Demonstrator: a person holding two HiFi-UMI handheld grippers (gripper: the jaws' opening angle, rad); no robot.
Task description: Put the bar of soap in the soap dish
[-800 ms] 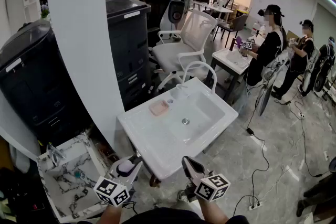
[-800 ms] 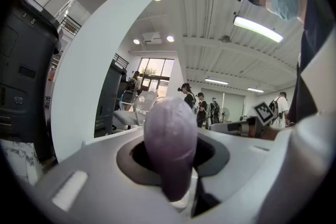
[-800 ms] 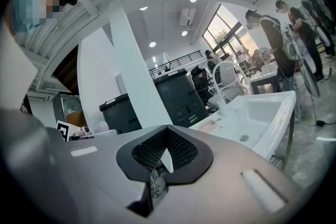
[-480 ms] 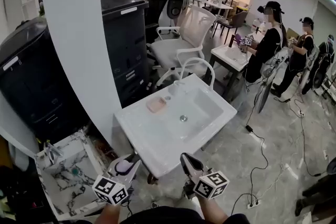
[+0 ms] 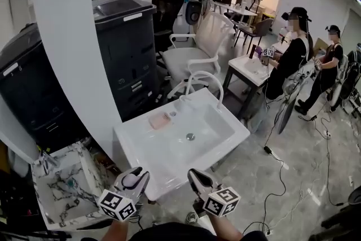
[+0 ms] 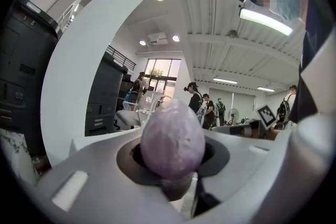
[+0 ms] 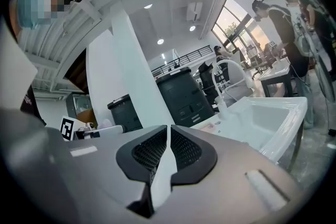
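Lower centre, the soap is clamped in the half-open left gripper, held level for the pink dish on the sink; the right gripper is shut, empty.

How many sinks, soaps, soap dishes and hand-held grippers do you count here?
White ceramic sink basins: 2
Marbled sink basin: 1
Purple oval bar of soap: 1
Pink soap dish: 1
Grippers, left gripper and right gripper: 2
Total: 7
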